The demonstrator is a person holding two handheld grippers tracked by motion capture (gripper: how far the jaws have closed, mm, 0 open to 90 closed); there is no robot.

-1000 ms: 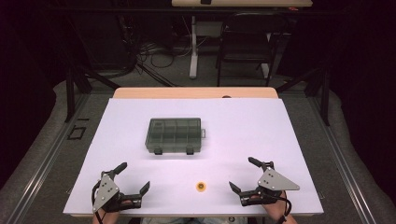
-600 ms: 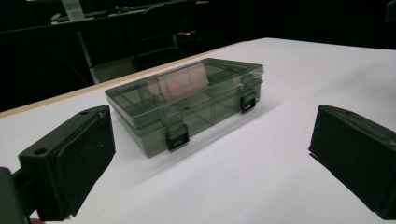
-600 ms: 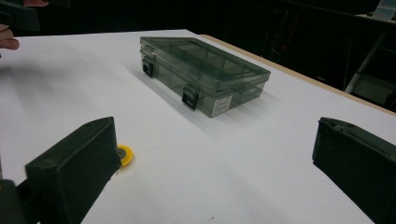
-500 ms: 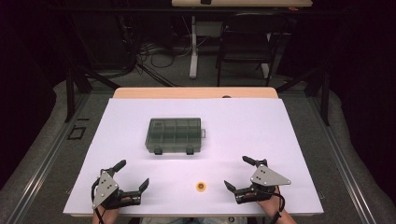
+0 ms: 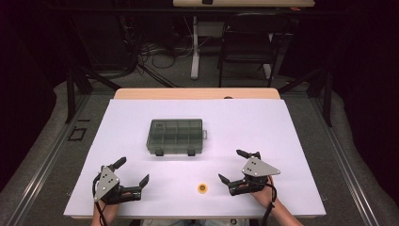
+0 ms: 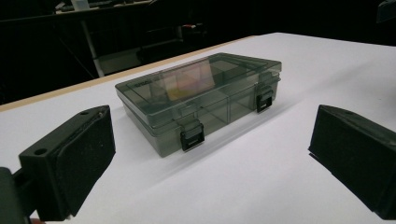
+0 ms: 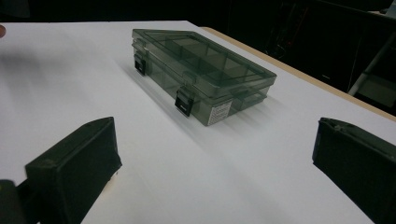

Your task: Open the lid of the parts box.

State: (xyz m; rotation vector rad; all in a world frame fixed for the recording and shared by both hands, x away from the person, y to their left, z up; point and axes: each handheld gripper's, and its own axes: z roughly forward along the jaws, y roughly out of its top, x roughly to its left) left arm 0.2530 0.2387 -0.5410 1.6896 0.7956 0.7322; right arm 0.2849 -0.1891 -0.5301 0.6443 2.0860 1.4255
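We hold our left gripper [image 5: 134,171] with its jaws wide apart and nothing between them. Our right gripper [image 5: 233,165] has its jaws wide apart too, and they hold nothing. Both grippers sit low over the near part of the white table [image 5: 291,127], well apart from each other. Between them, a bit closer to the right gripper, a small orange ring [image 5: 203,188] lies flat on the table. Farther off, near the middle, we see the grey see-through box [image 5: 176,136]. Its lid is shut, with two black clips [image 6: 192,137] on the side facing us.
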